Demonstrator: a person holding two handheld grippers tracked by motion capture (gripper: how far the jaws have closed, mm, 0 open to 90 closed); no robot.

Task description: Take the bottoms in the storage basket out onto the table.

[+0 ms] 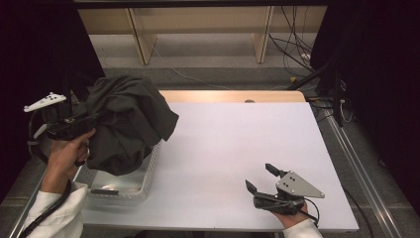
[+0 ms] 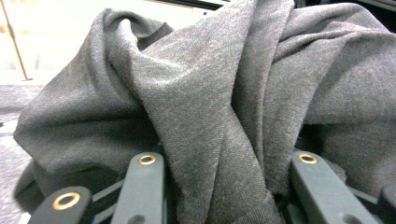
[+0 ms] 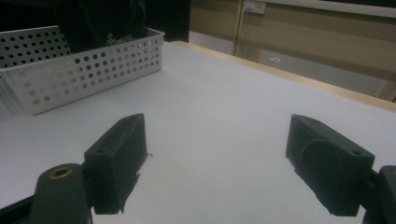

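Observation:
A dark grey garment hangs bunched above the white perforated basket at the table's left. My left gripper is shut on a thick fold of that garment, which fills the space between its two jaws. The cloth's lower edge still dips into the basket. Near the table's front right, my right gripper rests open just above the white tabletop, nothing between its fingers. From the right gripper view the basket stands at the far left with dark cloth above it.
A wooden strip edges the table's far side. Beyond it are wooden shelf legs and loose cables on the floor. Dark curtains flank both sides. A metal rail runs along the right of the table.

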